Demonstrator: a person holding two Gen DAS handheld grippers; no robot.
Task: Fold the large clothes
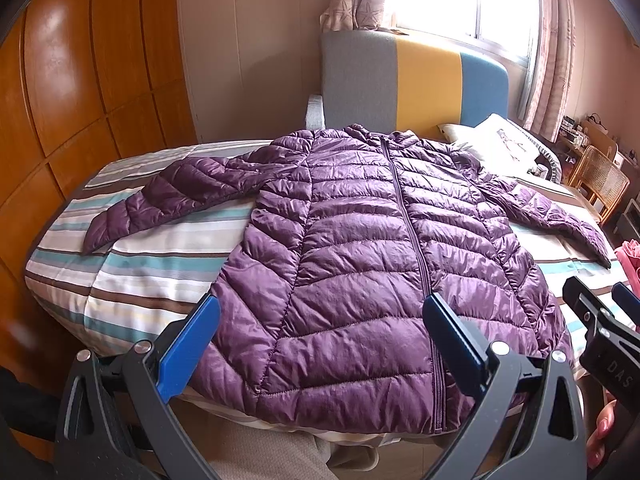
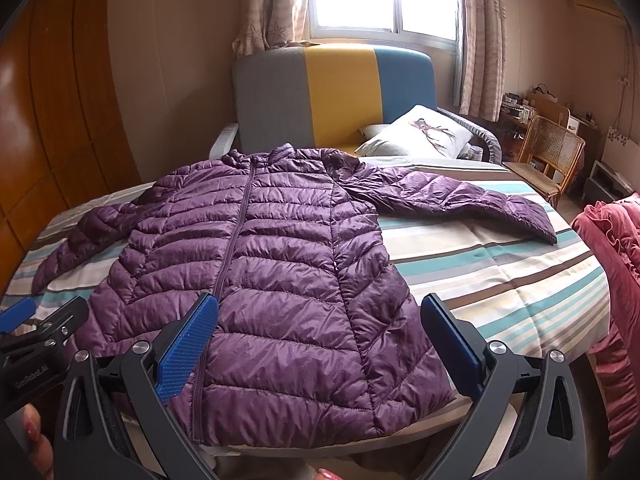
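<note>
Jacket (image 1: pixel 360 264), purple and zipped, lay flat on the striped bed (image 1: pixel 132 280); left tool (image 1: pixel 320 344) and right tool (image 2: pixel 320 340) hovered released above its hem.

My right gripper (image 1: pixel 600 308), seen from left wrist camera: white letters "DAS" on black body, rest cut off. My left gripper (image 2: pixel 40 320), seen from right wrist camera: small white print on black body, too blurred to read.

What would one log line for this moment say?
stage: before first fold | purple jacket: flat, zipped, sleeves spread on striped bed | left tongs: open | right tongs: open
</note>
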